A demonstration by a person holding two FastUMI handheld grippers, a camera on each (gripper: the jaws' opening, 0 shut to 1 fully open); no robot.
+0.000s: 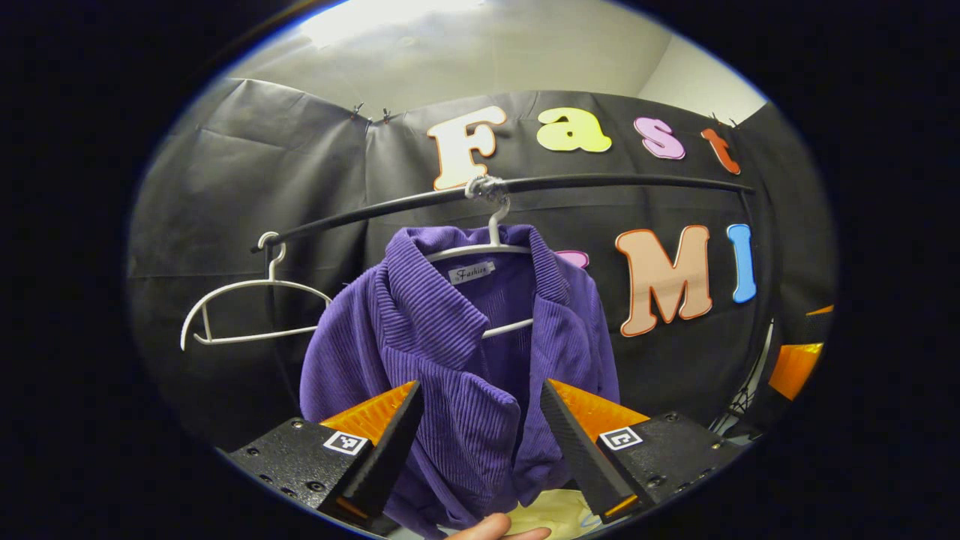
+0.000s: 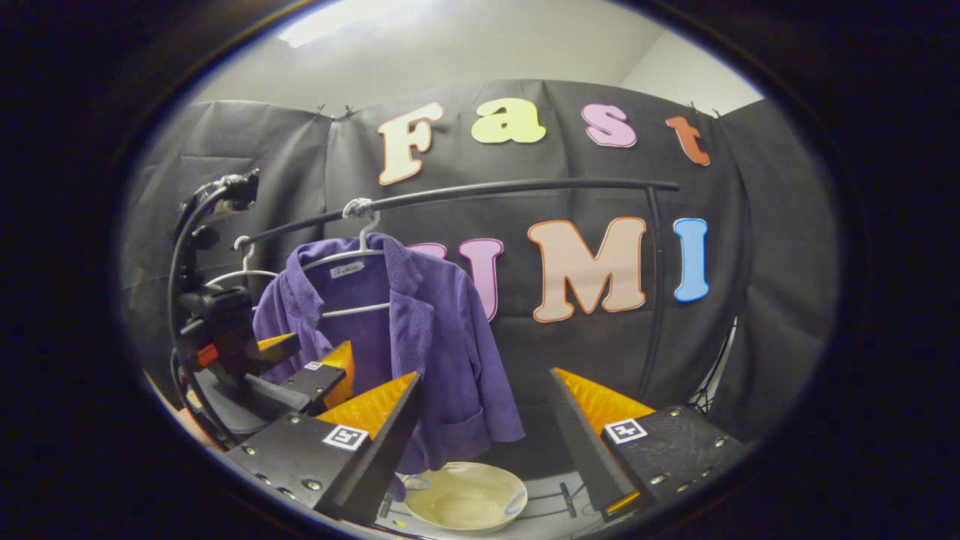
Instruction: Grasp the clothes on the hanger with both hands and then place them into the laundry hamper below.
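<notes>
on the black curved rail point(image 1: 600, 182) there are two white plastic hangers: one bare point(image 1: 247, 300) off to the side, and one point(image 1: 487, 247) carrying the single purple ribbed corduroy jacket point(image 1: 450, 352), collar open and a label showing at the neck. left gripper point(image 1: 480, 427) sits right in front of the jacket's lower front, jaws spread wide with fabric showing in the gap between them, not pinching anything as far as i can see. a fingertip point(image 1: 499, 529) pokes in at the bottom edge. right gripper point(image 2: 484, 420) is also wide open and holding nothing, and sits well back from the jacket, off to its side. from the right gripper view you can see the left gripper up close to the jacket's front. one pale yellow round laundry hamper point(image 2: 465, 495) with blue handles sits on the floor below the jacket's hem.
</notes>
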